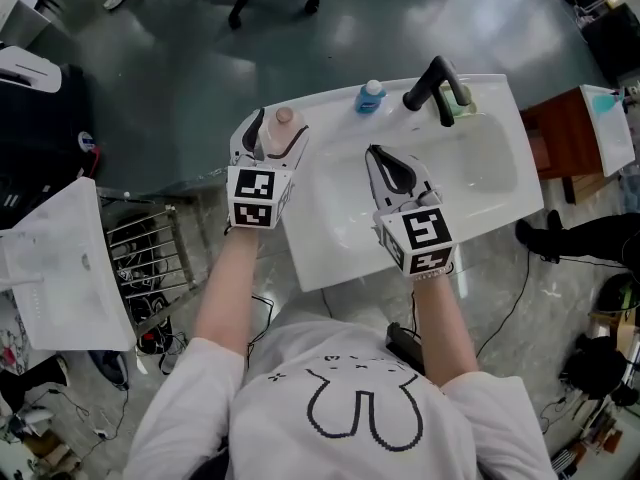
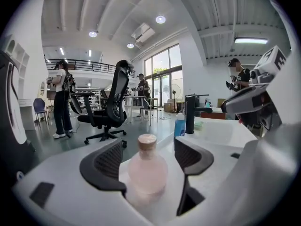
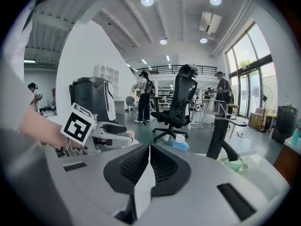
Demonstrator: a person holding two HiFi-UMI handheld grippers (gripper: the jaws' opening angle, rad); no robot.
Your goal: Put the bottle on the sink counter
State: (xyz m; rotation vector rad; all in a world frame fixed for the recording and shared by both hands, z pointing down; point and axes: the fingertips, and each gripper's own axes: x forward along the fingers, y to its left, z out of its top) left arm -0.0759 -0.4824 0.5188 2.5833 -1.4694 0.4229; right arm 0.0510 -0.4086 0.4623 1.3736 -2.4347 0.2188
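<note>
Black ribbed pads (image 2: pixel 107 164) of the left gripper (image 2: pixel 147 150) stand wide apart, clear of the pale pink bottle (image 2: pixel 147 173) that sits between them; neither pad presses on it, so the bottle is not held. The bottle stands upright with its cork stopper (image 2: pixel 147 140) on top and appears to rest on the white bench (image 1: pixel 322 260), at the left far corner close to the edge. By this reading the placement is essentially done and only the withdrawal remains. The right gripper (image 3: pixel 149 161) hangs over the basin (image 1: pixel 480 173) with its jaws closed together and nothing between them. Beyond the bottle, a blue bottle (image 1: pixel 371 96) stands on the bench's rear rim, just beside the black faucet (image 1: pixel 435 83). An office chair (image 2: pixel 110 109) stands on the floor well beyond the bench. Hazard: the bottle is bulbous and still lies inside the open jaws, so a withdrawal that swings sideways or rolls could bring a pad against its flank. Because the bottle is near the corner, such a knock could tip it or push it off the bench to the floor. A straight pull back along the jaw line would likely avoid contact.
</note>
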